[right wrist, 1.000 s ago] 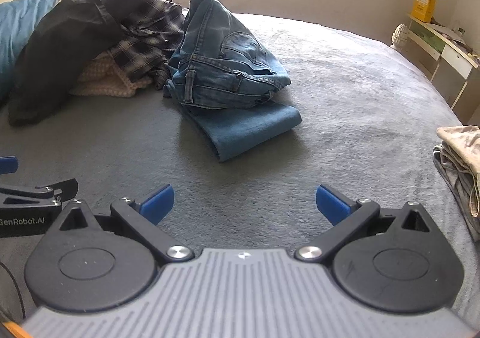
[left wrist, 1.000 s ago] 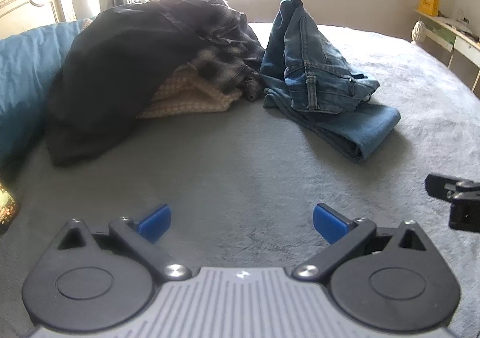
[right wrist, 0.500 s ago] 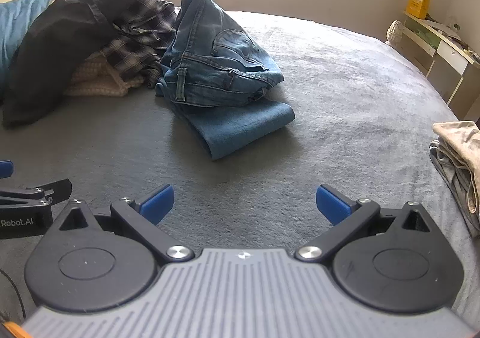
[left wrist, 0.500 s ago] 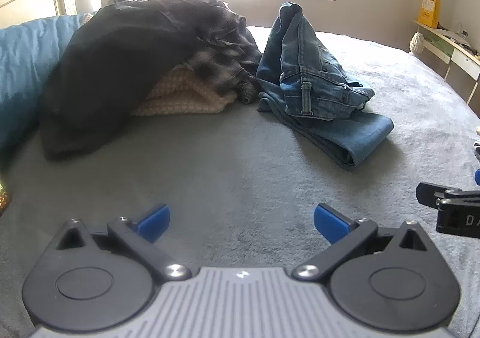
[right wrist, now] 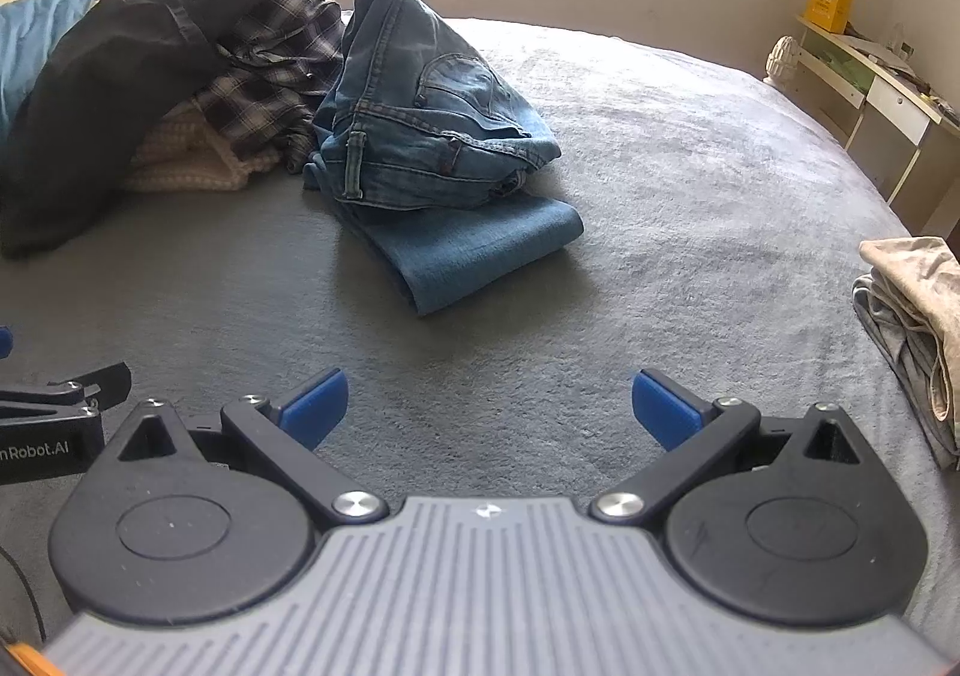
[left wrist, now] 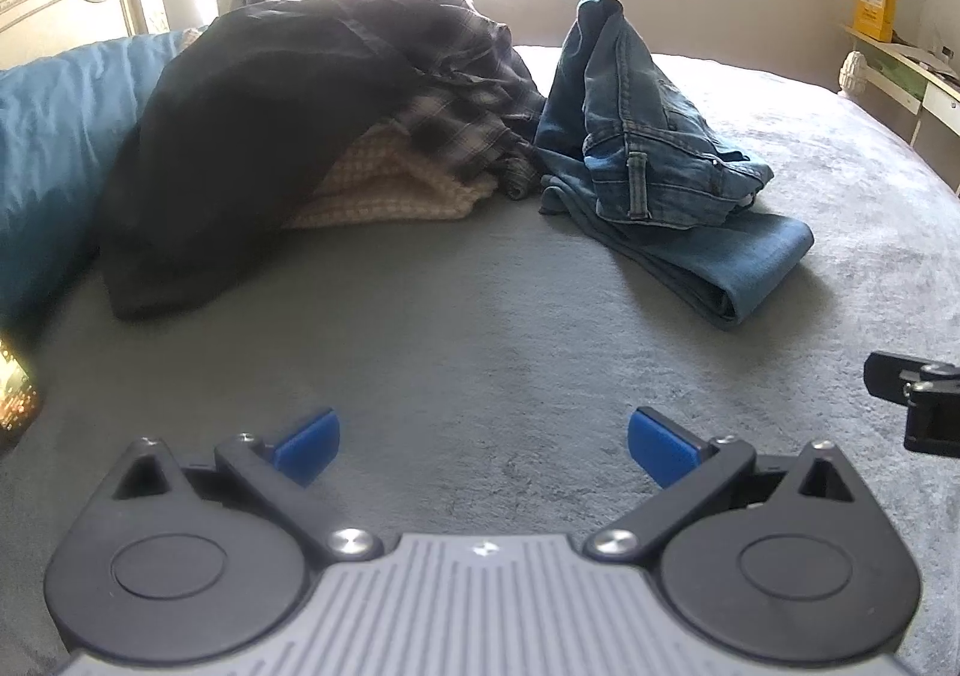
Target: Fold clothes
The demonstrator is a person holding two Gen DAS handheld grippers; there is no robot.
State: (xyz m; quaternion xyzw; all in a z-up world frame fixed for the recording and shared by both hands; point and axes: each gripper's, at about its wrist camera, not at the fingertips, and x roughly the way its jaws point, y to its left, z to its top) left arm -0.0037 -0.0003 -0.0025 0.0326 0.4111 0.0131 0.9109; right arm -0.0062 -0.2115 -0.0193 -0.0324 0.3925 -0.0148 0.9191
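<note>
- Grey bedcover (left wrist: 456, 328) fills both views, sunlit from a window behind, with a wide bare stretch between the tools and the clothes.
- Both sets of tongs are released and hold nothing: the left tongs (left wrist: 483, 445) and the right tongs (right wrist: 491, 403) each hang above bare cover with their blue pads spread wide.
- Nearest the tools lie the jeans (right wrist: 420, 136), heaped, with 1 folded leg end (right wrist: 480, 250) pointing toward the right tongs and the waistband slumped on top.
- Left of the jeans and touching them sits a heap: a black garment (left wrist: 240, 148) over a plaid shirt (left wrist: 456, 94) and a cream knit (left wrist: 390, 190).
- At the right edge of the right view, well apart from the heap, rests a small stack of pale clothes (right wrist: 912, 310), probably folded already.
- Judged step: reach for the next garment, most likely the jeans.
- To do it well, take the waistband with 1 pair of tongs at each end, not the loose leg, so the denim hangs straight when lifted.
- Bite only 1 garment; the plaid hem lies against the jeans and could be dragged along.
- Lay them out on the bare cover in front.
</note>
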